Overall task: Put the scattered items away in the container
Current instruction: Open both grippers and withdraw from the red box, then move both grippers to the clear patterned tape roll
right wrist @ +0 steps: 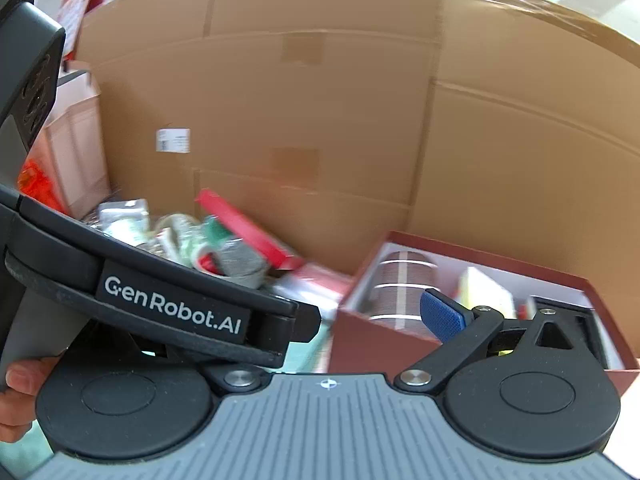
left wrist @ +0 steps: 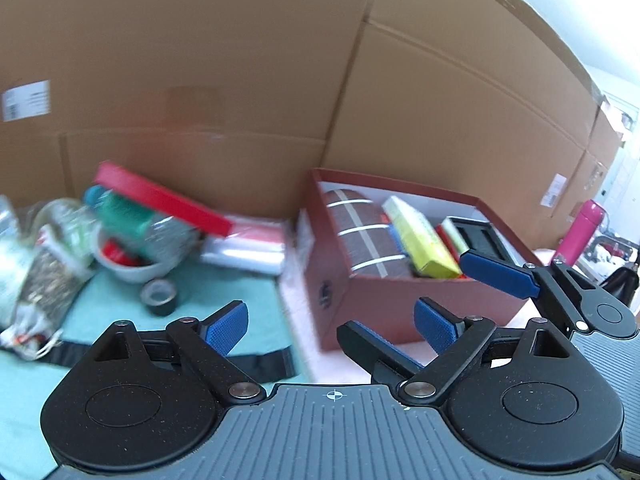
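Observation:
A dark red box [left wrist: 400, 304] stands right of centre and holds a plaid pouch [left wrist: 368, 236], a yellow-green packet [left wrist: 424, 240] and a black case [left wrist: 480, 236]. My left gripper [left wrist: 332, 324] is open and empty, low in front of the box's near corner. The right gripper shows at the right of the left wrist view [left wrist: 460, 292], open, at the box's front right. In the right wrist view the box [right wrist: 384, 340] lies ahead; my right gripper [right wrist: 332, 320] is open, its left finger hidden behind the left gripper's body [right wrist: 172, 308].
Scattered items lie at the left on a teal cloth [left wrist: 224, 292]: a red lid [left wrist: 160, 200], a white bowl [left wrist: 132, 268], a tape roll [left wrist: 160, 296], plastic bags [left wrist: 36, 264] and a black strap [left wrist: 256, 360]. Large cardboard boxes [left wrist: 280, 100] stand behind. A pink bottle [left wrist: 580, 232] stands far right.

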A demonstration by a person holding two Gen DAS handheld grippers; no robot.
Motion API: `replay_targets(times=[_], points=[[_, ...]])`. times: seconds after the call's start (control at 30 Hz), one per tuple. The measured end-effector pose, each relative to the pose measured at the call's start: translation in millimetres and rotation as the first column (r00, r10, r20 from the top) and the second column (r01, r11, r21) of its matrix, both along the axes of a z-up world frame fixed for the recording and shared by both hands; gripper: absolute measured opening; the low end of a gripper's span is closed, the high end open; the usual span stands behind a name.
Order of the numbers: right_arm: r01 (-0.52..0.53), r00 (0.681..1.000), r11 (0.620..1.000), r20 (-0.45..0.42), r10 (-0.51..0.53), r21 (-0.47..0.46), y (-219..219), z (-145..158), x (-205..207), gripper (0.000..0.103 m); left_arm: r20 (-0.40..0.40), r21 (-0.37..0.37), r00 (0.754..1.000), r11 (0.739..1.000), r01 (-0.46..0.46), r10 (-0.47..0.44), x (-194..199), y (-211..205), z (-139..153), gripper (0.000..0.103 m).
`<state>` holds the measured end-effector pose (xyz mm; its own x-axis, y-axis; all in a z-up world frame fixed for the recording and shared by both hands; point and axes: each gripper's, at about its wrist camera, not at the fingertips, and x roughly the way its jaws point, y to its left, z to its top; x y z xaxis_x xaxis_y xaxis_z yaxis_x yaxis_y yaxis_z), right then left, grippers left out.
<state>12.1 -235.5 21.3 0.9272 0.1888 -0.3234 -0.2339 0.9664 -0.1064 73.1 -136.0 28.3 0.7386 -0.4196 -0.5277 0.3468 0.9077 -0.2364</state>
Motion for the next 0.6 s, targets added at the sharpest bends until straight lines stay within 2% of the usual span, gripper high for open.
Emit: replay_targets(times=[0.3,0.6], points=[[-0.121,0.992,0.993,-0.041,0.121,0.012,62.8,-17.3,-3.7,0.1,-0.036,-0.013,0.991,0.992,-0.126,0.126,-24.4,71.8,-21.6,0.097],[-0.225,0.971,0.974,-0.082,0.225,0.015,131.7,-26.7,17.6,0.1,-0.068,-0.05,0.971,0.972,-0.231,0.227,-25.3,147.3,-37.3,0.097]])
